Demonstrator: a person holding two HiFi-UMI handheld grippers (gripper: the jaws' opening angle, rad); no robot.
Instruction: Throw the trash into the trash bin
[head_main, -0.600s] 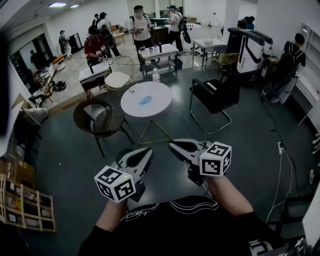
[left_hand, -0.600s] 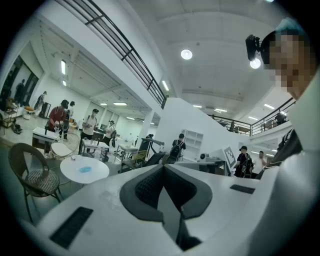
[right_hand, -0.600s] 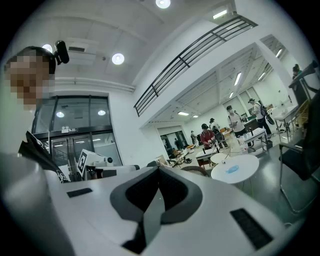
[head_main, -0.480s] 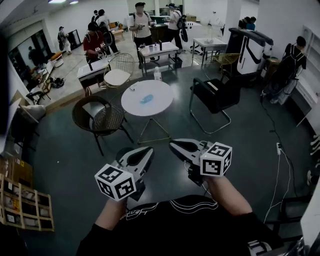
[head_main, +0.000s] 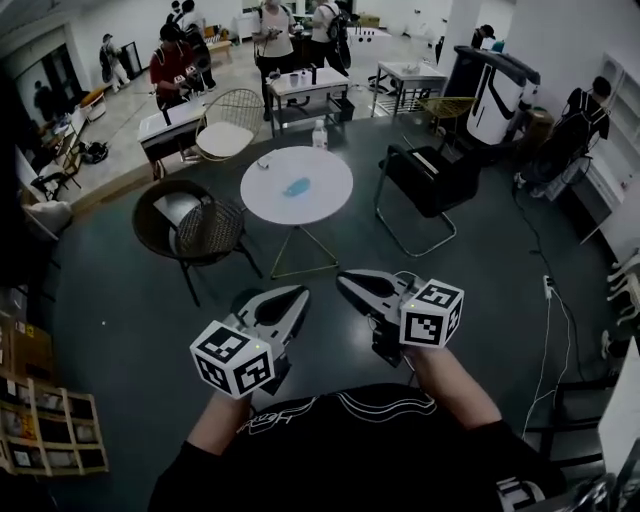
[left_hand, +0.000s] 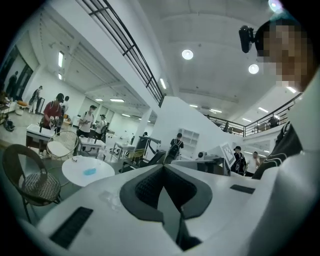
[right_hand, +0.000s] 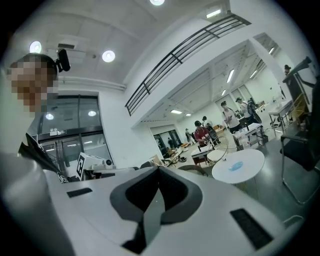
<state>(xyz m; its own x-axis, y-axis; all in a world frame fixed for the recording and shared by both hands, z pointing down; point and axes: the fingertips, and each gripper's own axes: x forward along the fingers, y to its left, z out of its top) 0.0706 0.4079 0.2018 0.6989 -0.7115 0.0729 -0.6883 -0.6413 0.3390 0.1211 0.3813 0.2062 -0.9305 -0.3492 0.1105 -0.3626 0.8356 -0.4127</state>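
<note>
The left gripper (head_main: 297, 296) and right gripper (head_main: 346, 281), both clenched on nothing, hang level well short of the round white table (head_main: 325, 200). The blue trash (head_main: 297, 187) lies at its middle, so this looks like the approach.

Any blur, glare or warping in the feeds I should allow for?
Head view: dim, heavy fisheye, black corners, but the round table reads clearly. Left gripper view: ceiling lights flare, railing bows, near jaws soft. Right gripper view: same bowing, overexposed ceiling lights.
</note>
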